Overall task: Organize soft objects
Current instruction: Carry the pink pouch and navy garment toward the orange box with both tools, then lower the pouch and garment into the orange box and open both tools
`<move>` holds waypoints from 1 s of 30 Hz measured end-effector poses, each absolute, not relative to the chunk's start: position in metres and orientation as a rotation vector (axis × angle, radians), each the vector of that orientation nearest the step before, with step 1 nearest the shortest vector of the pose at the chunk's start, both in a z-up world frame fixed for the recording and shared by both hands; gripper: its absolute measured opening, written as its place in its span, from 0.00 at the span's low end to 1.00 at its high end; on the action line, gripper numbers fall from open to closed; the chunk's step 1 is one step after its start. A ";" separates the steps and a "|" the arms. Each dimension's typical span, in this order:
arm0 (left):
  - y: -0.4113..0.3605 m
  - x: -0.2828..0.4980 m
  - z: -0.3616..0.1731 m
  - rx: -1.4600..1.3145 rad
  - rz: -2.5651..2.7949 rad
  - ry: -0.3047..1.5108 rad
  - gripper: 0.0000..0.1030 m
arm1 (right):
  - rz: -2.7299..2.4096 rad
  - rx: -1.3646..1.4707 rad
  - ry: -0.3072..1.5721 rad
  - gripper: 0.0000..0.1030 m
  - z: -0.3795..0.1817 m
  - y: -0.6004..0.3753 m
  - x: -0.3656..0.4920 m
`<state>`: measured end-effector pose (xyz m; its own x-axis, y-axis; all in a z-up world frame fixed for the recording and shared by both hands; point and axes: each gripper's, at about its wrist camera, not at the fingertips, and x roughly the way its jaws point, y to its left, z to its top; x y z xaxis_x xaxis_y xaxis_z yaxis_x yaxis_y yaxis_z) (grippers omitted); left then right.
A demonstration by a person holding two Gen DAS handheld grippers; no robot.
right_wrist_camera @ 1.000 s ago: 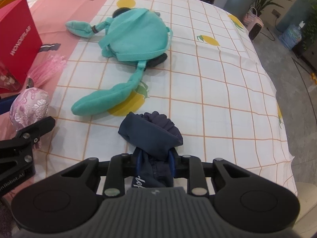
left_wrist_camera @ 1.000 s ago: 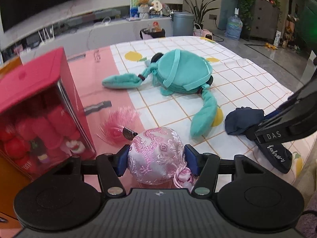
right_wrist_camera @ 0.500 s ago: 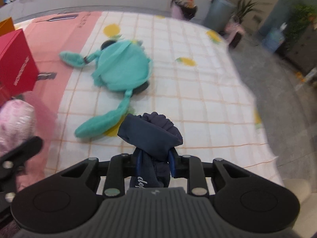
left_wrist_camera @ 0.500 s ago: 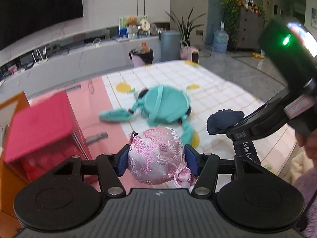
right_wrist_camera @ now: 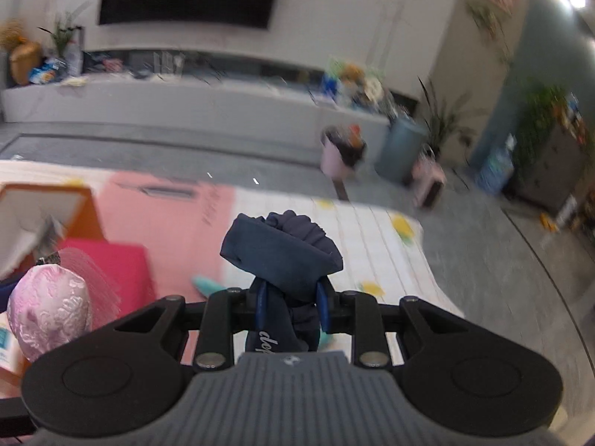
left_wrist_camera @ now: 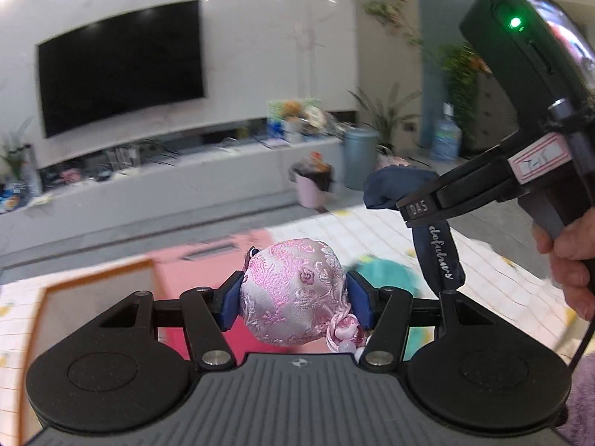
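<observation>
My left gripper (left_wrist_camera: 295,303) is shut on a pink embroidered satin pouch (left_wrist_camera: 293,291), held up in the air above the table. Its pink tassel cord (left_wrist_camera: 344,330) dangles by the right pad. My right gripper (right_wrist_camera: 292,303) is shut on a bunched navy cloth bag (right_wrist_camera: 280,252) with white script on it. In the left wrist view the right gripper (left_wrist_camera: 424,210) hangs at the upper right with the navy bag (left_wrist_camera: 398,186) in it, a hand (left_wrist_camera: 569,260) on its handle. The pink pouch (right_wrist_camera: 50,310) shows at the left of the right wrist view. A teal plush (left_wrist_camera: 386,277) lies on the table below, mostly hidden.
The table wears a pink and white checked cloth (right_wrist_camera: 375,238). A red box (right_wrist_camera: 111,267) and an orange-rimmed open box (right_wrist_camera: 37,208) stand at its left. Beyond are a grey TV bench (left_wrist_camera: 167,186), a wall TV (left_wrist_camera: 119,63), a bin (left_wrist_camera: 359,158) and plants.
Both grippers have risen well above the table and tilted up, each still holding its object. The table and teal plush have dropped low in view; the room's far wall now fills the frames.
</observation>
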<state>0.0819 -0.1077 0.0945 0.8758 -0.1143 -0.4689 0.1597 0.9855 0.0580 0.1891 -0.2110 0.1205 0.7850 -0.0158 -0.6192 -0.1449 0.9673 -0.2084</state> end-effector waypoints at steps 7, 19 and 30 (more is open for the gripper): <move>-0.034 0.086 0.118 0.034 0.030 0.465 0.65 | 0.266 -0.262 0.605 0.25 0.145 -0.125 0.180; 0.083 0.096 0.090 -0.186 0.200 0.474 0.65 | 0.534 -0.331 0.649 0.26 0.106 -0.012 0.175; 0.105 0.107 0.011 -0.192 0.153 0.735 0.65 | 0.548 -0.400 0.814 0.25 0.032 0.037 0.233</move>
<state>0.1072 0.1047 0.0108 0.7322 0.0711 -0.6774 -0.2050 0.9714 -0.1196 0.2330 0.0368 0.0315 0.5620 0.3033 -0.7696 -0.5996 0.7903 -0.1264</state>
